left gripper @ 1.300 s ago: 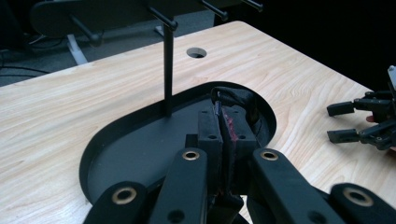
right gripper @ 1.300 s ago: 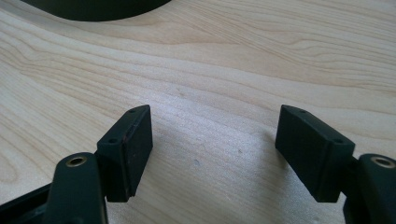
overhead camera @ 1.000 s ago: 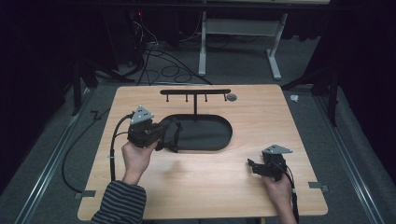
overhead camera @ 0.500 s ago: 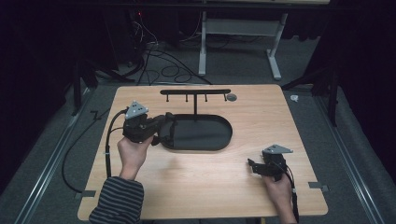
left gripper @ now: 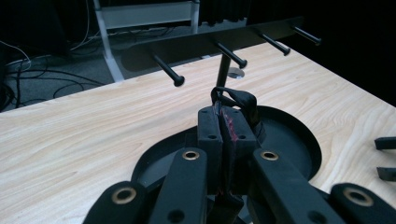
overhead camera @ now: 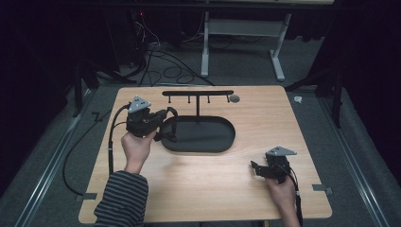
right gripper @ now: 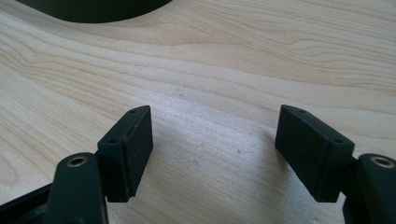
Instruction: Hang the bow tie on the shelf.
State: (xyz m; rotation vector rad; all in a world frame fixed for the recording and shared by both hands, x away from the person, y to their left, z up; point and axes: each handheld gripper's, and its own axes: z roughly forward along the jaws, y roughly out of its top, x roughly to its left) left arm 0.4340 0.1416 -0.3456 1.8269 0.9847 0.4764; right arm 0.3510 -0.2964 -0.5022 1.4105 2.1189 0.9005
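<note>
The left gripper [overhead camera: 163, 122] hung above the left end of the black oval tray [overhead camera: 222, 142], its jaws clenched on a thin black strap [left gripper: 236, 100] (a loop of it stuck up past the fingertips in the left gripper view, and more of it drooped over the tray's left rim in the high view). What the strap belonged to I could not make out; it was dark against a dark tray. The pads [left gripper: 209, 126] stood pressed together with only the strap between them, a reddish lining showing on the inner face of one. Ahead of that gripper, the black peg rack [overhead camera: 197, 93] rose on a single post from the tray's far edge, its bar running level and four short pegs pointing toward the person's side; in the left gripper view the nearest peg [left gripper: 167, 71] lay up and to the left of the strap, well apart from it. A small grey disc [overhead camera: 234, 98] sat on the wooden table [overhead camera: 265, 113] just past the right end of the bar. The right gripper [overhead camera: 255, 169] rested low near the table's front right corner, well away from the tray, held by the person's right hand [overhead camera: 282, 189]. Its jaws stood spread wide with nothing between them, bare wood showing in the gap in the right gripper view. The left hand [overhead camera: 137, 146] wrapped the left gripper's body from below, a striped sleeve [overhead camera: 120, 198] trailing to the table's near edge.
</note>
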